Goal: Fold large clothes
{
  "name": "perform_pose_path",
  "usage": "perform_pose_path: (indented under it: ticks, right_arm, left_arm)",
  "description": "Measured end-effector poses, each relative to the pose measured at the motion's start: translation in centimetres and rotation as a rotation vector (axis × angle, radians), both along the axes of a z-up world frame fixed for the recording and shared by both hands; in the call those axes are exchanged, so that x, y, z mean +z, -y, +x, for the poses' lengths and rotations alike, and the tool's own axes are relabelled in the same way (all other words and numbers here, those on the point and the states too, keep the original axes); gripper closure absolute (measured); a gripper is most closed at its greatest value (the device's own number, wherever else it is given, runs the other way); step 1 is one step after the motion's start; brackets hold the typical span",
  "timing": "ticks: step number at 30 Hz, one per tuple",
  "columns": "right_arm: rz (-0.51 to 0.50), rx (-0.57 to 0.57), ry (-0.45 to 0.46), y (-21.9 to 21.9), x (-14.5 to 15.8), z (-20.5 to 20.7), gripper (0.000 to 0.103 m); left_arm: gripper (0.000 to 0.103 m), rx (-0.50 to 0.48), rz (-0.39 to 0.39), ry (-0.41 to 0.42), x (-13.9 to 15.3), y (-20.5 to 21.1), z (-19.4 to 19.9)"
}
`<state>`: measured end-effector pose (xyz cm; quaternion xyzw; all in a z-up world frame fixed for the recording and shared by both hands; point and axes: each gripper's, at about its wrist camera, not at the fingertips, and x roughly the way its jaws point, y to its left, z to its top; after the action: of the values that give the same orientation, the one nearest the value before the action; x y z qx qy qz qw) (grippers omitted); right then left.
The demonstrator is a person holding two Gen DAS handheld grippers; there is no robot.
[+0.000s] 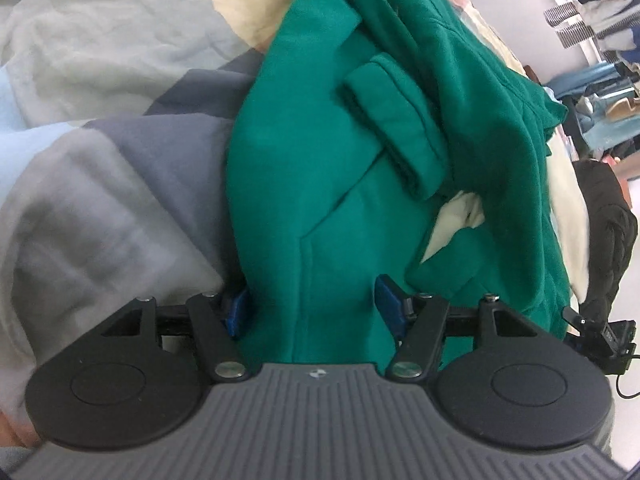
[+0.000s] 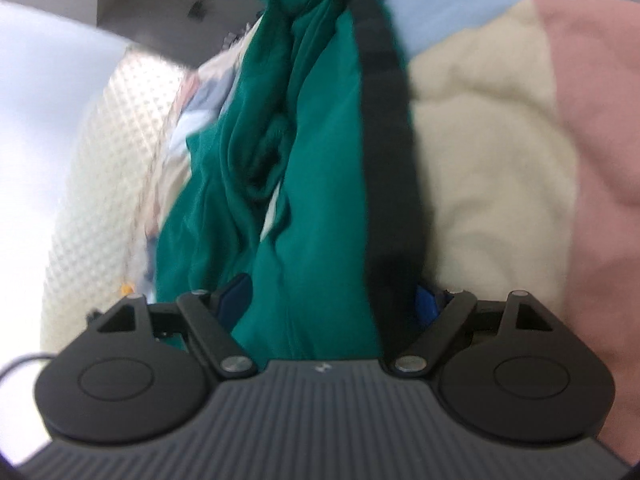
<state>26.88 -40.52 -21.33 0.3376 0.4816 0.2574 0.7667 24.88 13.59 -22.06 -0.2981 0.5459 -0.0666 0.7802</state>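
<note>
A green hoodie [image 1: 328, 160] lies bunched along a patchwork bedspread [image 1: 100, 60], with a folded sleeve cuff [image 1: 396, 128] on top. My left gripper [image 1: 312, 308] stands wide, and a thick fold of the hoodie fills the gap between its blue pads [image 1: 386, 300]. In the right wrist view the same green hoodie [image 2: 320, 160] runs away from me, its black hem band [image 2: 384, 120] along the right side. My right gripper [image 2: 332, 300] also stands wide, shut on the green cloth and the black band. The cloth partly hides its pads.
The bedspread [image 2: 500, 140] has cream, pink, blue and grey patches. A dark garment [image 1: 608, 232] lies at the bed's right edge, and clothes racks [image 1: 600, 40] stand beyond it. A white textured mattress side [image 2: 104, 180] drops off at the left.
</note>
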Motion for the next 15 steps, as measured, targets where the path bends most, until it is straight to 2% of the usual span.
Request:
perform_pose_path:
  ticks: [3,5,7,9,12,13,14,15]
  right_arm:
    - [0.008,0.013,-0.002,-0.8,0.0,0.4,0.019]
    - [0.078,0.041,0.024,-0.8,0.4,0.5,0.019]
    - [0.121,0.061,0.057,-0.6,0.6,0.4,0.019]
    - [0.109,0.069,0.046,-0.8,0.0,0.6,0.021]
    - [0.046,0.056,0.003,-1.8,-1.2,1.3,0.034]
    - [0.031,0.053,0.004,-2.1,-1.0,1.4,0.046]
    - [0.009,0.054,0.007,-2.4,-0.6,1.6,0.055]
    - [-0.012,0.065,0.016,-2.7,-0.2,1.6,0.075]
  left_arm:
    - [0.036,-0.015,-0.109,0.052,0.5,-0.3,-0.3]
    - [0.036,-0.004,-0.162,0.082,0.7,-0.4,-0.7]
    - [0.036,0.006,-0.146,0.074,0.8,-0.1,-0.7]
    - [0.036,0.017,-0.127,0.051,0.3,0.4,-0.5]
    - [0.036,0.021,-0.076,0.031,-0.2,1.5,0.0]
    - [0.044,0.02,-0.067,0.038,0.0,1.8,0.0]
    - [0.061,0.008,-0.055,0.043,0.2,1.9,0.0]
    - [0.069,0.003,-0.047,0.051,0.3,1.8,-0.2]
